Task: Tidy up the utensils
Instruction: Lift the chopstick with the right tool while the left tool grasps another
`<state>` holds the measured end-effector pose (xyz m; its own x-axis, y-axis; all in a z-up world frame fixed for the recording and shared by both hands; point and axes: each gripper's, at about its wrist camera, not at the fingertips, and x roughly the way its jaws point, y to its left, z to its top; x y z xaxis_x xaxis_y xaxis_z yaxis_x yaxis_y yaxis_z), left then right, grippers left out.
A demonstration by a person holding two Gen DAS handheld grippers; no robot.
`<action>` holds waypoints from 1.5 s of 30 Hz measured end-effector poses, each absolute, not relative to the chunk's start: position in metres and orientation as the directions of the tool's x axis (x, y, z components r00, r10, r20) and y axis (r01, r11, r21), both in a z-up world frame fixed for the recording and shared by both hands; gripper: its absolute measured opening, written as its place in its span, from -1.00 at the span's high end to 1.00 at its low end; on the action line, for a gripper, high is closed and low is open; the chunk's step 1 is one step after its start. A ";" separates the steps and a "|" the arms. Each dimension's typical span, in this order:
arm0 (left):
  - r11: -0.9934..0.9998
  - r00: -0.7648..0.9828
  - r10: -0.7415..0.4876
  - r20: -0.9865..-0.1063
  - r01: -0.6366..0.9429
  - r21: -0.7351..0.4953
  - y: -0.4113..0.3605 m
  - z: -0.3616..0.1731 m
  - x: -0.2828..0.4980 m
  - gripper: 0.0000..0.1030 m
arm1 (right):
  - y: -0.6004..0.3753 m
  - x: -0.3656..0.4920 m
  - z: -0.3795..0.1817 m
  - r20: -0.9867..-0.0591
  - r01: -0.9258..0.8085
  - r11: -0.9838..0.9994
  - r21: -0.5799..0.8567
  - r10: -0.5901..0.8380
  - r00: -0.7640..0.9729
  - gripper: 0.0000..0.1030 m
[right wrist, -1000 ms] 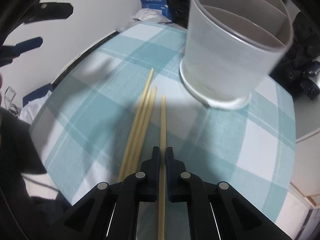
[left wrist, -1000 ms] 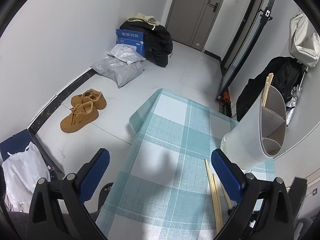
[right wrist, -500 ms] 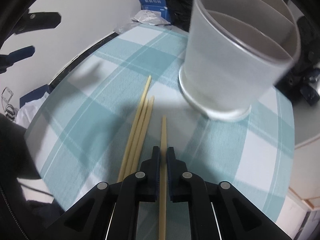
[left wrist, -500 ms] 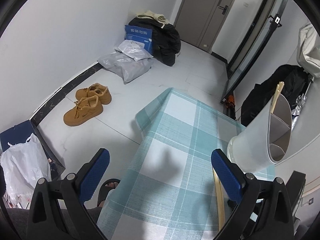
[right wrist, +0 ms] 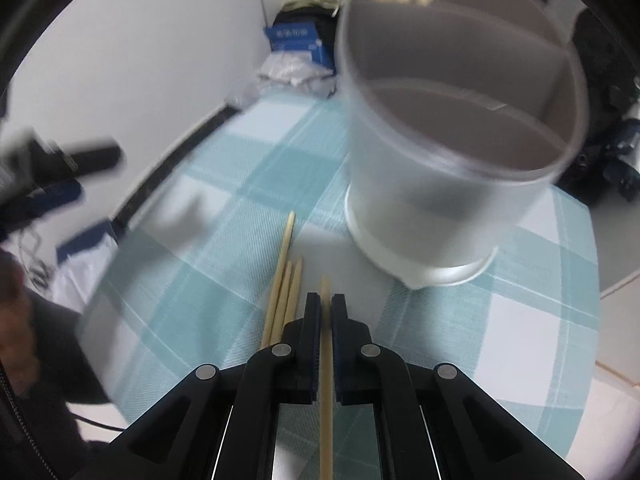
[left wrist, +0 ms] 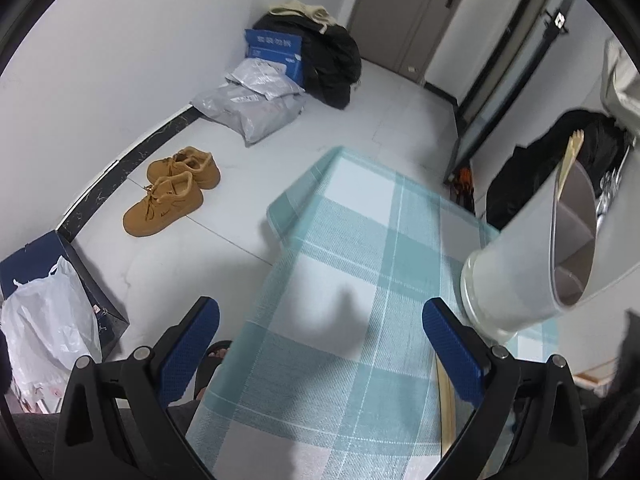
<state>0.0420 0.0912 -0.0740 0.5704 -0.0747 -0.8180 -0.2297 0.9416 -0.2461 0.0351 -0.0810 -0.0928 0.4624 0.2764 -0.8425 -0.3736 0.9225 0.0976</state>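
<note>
Pale wood: one chopstick [right wrist: 326, 380] is pinched in the right tongs [right wrist: 325, 308], its long axis running straight ahead toward the holder [right wrist: 440, 208], which stands just beyond and right. The left tongs [left wrist: 320, 344] hang spread and empty, farther left over the surface [left wrist: 340, 240].

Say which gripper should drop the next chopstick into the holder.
Right. The right gripper is already shut on one chopstick, with the holder just ahead. The left gripper is open and empty.
</note>
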 end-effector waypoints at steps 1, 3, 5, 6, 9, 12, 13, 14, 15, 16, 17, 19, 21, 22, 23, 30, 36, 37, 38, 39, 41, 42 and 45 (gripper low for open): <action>0.944 0.559 -0.079 -0.825 -0.225 -0.242 0.088 -0.076 0.043 -0.92 | -0.085 0.035 -0.090 -0.833 -0.367 0.923 0.113 0.290 0.471 0.92; 0.946 0.537 -0.093 -0.838 -0.215 -0.242 0.081 -0.082 0.045 -0.92 | -0.103 0.031 -0.079 -0.799 -0.336 0.922 0.192 0.346 0.491 0.92; 0.950 0.504 -0.101 -0.858 -0.207 -0.233 0.074 -0.089 0.048 -0.92 | -0.118 0.030 -0.073 -0.772 -0.297 0.922 0.250 0.375 0.514 0.92; 0.951 0.486 -0.105 -0.868 -0.205 -0.230 0.070 -0.092 0.049 -0.92 | -0.126 0.030 -0.070 -0.757 -0.277 0.920 0.277 0.387 0.527 0.92; 0.949 0.426 -0.139 -0.894 -0.201 -0.243 0.060 -0.103 0.054 -0.92 | -0.147 0.030 -0.063 -0.716 -0.226 0.908 0.352 0.417 0.560 0.92; 0.949 0.394 -0.165 -0.904 -0.188 -0.255 0.050 -0.110 0.058 -0.92 | -0.171 0.028 -0.057 -0.670 -0.183 0.891 0.415 0.435 0.602 0.92; 0.952 0.387 -0.162 -0.908 -0.183 -0.248 0.048 -0.111 0.060 -0.92 | -0.175 0.027 -0.056 -0.664 -0.174 0.889 0.423 0.435 0.608 0.92; 0.956 0.380 -0.155 -0.912 -0.174 -0.236 0.044 -0.112 0.062 -0.91 | -0.183 0.026 -0.056 -0.655 -0.161 0.884 0.438 0.436 0.617 0.92; 0.958 0.373 -0.156 -0.915 -0.168 -0.231 0.042 -0.112 0.065 -0.90 | -0.188 0.025 -0.056 -0.650 -0.151 0.880 0.450 0.439 0.621 0.92; 0.958 0.365 -0.163 -0.917 -0.162 -0.235 0.039 -0.113 0.067 -0.89 | -0.191 0.027 -0.057 -0.646 -0.140 0.875 0.463 0.442 0.622 0.92; 0.959 0.359 -0.168 -0.918 -0.155 -0.236 0.037 -0.113 0.071 -0.89 | -0.196 0.028 -0.057 -0.642 -0.128 0.871 0.474 0.442 0.626 0.92; 0.964 0.359 -0.149 -0.921 -0.156 -0.217 0.034 -0.112 0.077 -0.88 | -0.206 0.026 -0.055 -0.639 -0.112 0.872 0.477 0.431 0.637 0.92; 0.967 0.357 -0.129 -0.925 -0.163 -0.198 0.032 -0.114 0.082 -0.88 | -0.212 0.027 -0.054 -0.635 -0.098 0.873 0.479 0.421 0.648 0.92; 0.968 0.352 -0.119 -0.928 -0.168 -0.188 0.031 -0.116 0.084 -0.86 | -0.215 0.026 -0.053 -0.637 -0.087 0.874 0.478 0.413 0.651 0.92; 0.968 0.346 -0.113 -0.931 -0.172 -0.182 0.030 -0.119 0.085 -0.84 | -0.218 0.027 -0.053 -0.644 -0.069 0.881 0.468 0.393 0.656 0.92; 0.985 0.347 -0.040 -0.937 -0.144 -0.095 0.017 -0.122 0.089 -0.69 | -0.234 0.028 -0.050 -0.643 -0.022 0.870 0.493 0.381 0.664 0.92; 0.990 0.324 0.056 -0.944 -0.142 0.010 0.008 -0.120 0.087 0.03 | -0.244 0.026 -0.053 -0.663 0.002 0.874 0.486 0.367 0.652 0.92; 0.989 0.320 0.058 -0.946 -0.145 0.012 0.006 -0.119 0.087 0.13 | -0.246 0.025 -0.054 -0.663 0.009 0.872 0.490 0.366 0.653 0.92; 0.989 0.318 0.056 -0.947 -0.146 0.010 0.004 -0.119 0.088 0.26 | -0.248 0.025 -0.054 -0.662 0.011 0.871 0.491 0.365 0.655 0.92; 0.989 0.317 0.059 -0.947 -0.145 0.014 0.003 -0.119 0.088 0.33 | -0.251 0.024 -0.053 -0.659 0.015 0.870 0.493 0.362 0.659 0.92; 0.991 0.313 0.055 -0.948 -0.136 0.013 0.000 -0.118 0.090 0.55 | -0.255 0.023 -0.051 -0.651 0.016 0.868 0.496 0.360 0.668 0.91; 0.991 0.311 0.057 -0.949 -0.133 0.016 -0.001 -0.118 0.090 0.61 | -0.256 0.022 -0.050 -0.648 0.015 0.868 0.497 0.359 0.672 0.91; 0.988 0.313 0.041 -0.949 -0.156 -0.009 0.001 -0.118 0.093 0.96 | -0.257 0.019 -0.047 -0.639 0.013 0.868 0.496 0.354 0.683 0.91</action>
<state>0.0932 0.0010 -0.1183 0.3130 0.0409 -0.9489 -0.1559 0.9877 -0.0088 0.0193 -0.2569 -0.0465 0.6825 0.3545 -0.6392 0.0131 0.8684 0.4956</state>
